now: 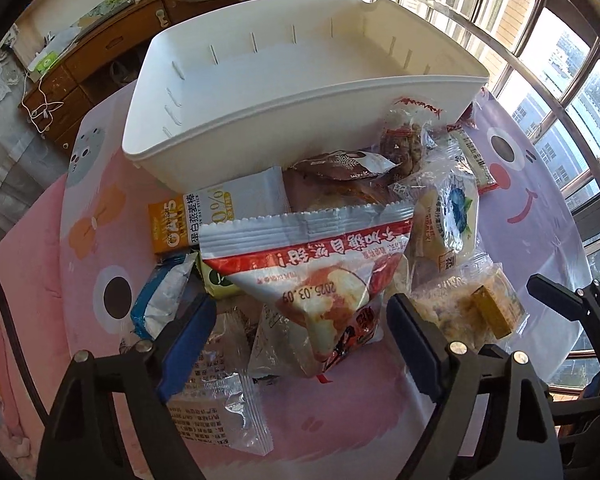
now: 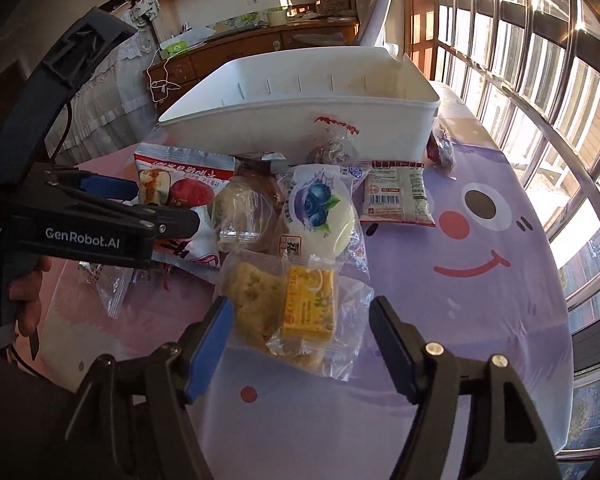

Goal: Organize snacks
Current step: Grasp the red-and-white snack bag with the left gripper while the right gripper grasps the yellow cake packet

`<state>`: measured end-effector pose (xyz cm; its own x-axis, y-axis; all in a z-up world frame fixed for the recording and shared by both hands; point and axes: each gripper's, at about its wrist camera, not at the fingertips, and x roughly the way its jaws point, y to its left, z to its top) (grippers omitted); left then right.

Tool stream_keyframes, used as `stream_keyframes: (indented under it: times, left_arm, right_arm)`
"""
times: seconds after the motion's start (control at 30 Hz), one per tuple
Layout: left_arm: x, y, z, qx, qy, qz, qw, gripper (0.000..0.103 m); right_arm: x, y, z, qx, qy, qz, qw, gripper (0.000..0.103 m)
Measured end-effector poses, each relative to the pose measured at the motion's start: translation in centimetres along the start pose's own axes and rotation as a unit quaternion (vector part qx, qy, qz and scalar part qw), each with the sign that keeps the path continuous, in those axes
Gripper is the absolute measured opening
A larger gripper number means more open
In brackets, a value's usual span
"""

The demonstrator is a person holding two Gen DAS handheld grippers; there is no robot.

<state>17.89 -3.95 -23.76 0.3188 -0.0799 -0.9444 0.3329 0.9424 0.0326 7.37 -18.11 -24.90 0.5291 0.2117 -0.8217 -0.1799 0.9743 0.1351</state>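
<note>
Pink and lavender cartoon-face cloth (image 2: 480,280) covers the counter, with a smiley face on the purple side and another dot-eyed face on the pink side. Behind it there's a wooden cabinet (image 1: 100,52) with drawers and a white cable hanging off it, shelves above, and a big barred window (image 2: 540,80) blasting sunlight on the right. A white plastic bin (image 1: 300,92) sits at the far side of the counter, and the snack pile is heaped just in front of it, a few packets touching its near wall. The left tool (image 1: 300,320) is spread wide around the red-and-silver apple-picture packet (image 1: 320,272), pads either side but not pinching it as far as I can see. The right tool (image 2: 300,332) is also released, jaws apart around the clear-wrapped crumbly cake with yellow label (image 2: 292,312). Also visible: a blueberry pastry pack (image 2: 320,212), an orange oats bar (image 1: 172,228) and a white packet with a barcode (image 2: 396,196). Bottom of the pile is buried, print on the clear wrappers is too small to read, and the bin's floor is partly hidden by its own wall.
</note>
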Motion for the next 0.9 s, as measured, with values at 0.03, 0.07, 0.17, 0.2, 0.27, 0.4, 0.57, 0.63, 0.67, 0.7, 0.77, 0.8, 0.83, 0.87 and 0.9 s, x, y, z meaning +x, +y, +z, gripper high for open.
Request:
stream_keyframes:
  times: [0.03, 0.07, 0.17, 0.2, 0.27, 0.4, 0.57, 0.63, 0.67, 0.7, 0.77, 0.8, 0.83, 0.87, 0.9]
  left_arm:
    - [0.2, 0.0, 0.1, -0.002, 0.001, -0.002, 1.0000, 0.081]
    - [0.3, 0.1, 0.1, -0.005, 0.003, -0.006, 1.0000, 0.080]
    - [0.6, 0.1, 0.2, -0.011, 0.008, -0.011, 0.9998, 0.077]
    - [0.6, 0.1, 0.3, -0.013, 0.009, -0.015, 0.9998, 0.075]
    - [0.8, 0.0, 0.3, -0.014, 0.011, -0.019, 0.9997, 0.067]
    - [1.1, -0.2, 0.2, -0.020, 0.017, -0.025, 0.9993, 0.060]
    - [1.1, -0.1, 0.2, -0.021, 0.021, -0.027, 0.9992, 0.060]
    - [1.2, -0.1, 0.3, -0.022, 0.023, -0.029, 0.9991, 0.060]
    - [1.2, 0.0, 0.3, -0.021, 0.024, -0.030, 0.9990, 0.060]
    - [1.2, 0.0, 0.3, -0.019, 0.025, -0.032, 0.9990, 0.060]
    - [1.1, -0.1, 0.2, -0.012, 0.022, -0.033, 0.9991, 0.058]
    - [0.9, -0.1, 0.1, -0.011, 0.019, -0.031, 0.9993, 0.058]
    - [0.8, -0.2, 0.0, -0.009, 0.016, -0.031, 0.9993, 0.055]
    - [0.6, -0.3, -0.1, -0.007, 0.015, -0.033, 0.9993, 0.051]
    - [0.4, -0.3, -0.2, -0.006, 0.013, -0.035, 0.9993, 0.051]
  right_arm:
    - [0.3, -0.1, 0.1, -0.001, 0.004, 0.003, 1.000, 0.067]
    - [0.5, -0.1, 0.2, -0.002, 0.007, 0.006, 1.000, 0.065]
    - [1.2, -0.2, 0.4, -0.008, 0.019, 0.011, 1.000, 0.057]
    - [1.4, -0.3, 0.4, -0.008, 0.023, 0.013, 1.000, 0.055]
    - [1.7, -0.4, 0.5, -0.006, 0.030, 0.013, 0.999, 0.049]
    - [1.7, -0.7, 0.6, -0.004, 0.034, 0.009, 0.999, 0.038]
    - [1.6, -0.9, 0.5, 0.005, 0.036, 0.005, 0.999, 0.033]
    - [1.5, -0.7, 0.5, 0.006, 0.035, 0.004, 0.999, 0.032]
    - [1.5, -0.7, 0.5, 0.007, 0.035, 0.004, 0.999, 0.032]
    - [1.4, -0.6, 0.4, 0.009, 0.035, 0.003, 0.999, 0.031]
    - [1.2, -0.5, 0.3, 0.012, 0.036, 0.001, 0.999, 0.030]
    - [1.1, -0.5, 0.2, 0.013, 0.036, 0.002, 0.999, 0.030]
    - [1.1, -0.4, 0.1, 0.015, 0.036, 0.002, 0.999, 0.030]
    - [1.0, -0.3, 0.0, 0.018, 0.037, -0.001, 0.999, 0.030]
    - [0.9, -0.3, 0.1, 0.021, 0.036, -0.004, 0.999, 0.030]
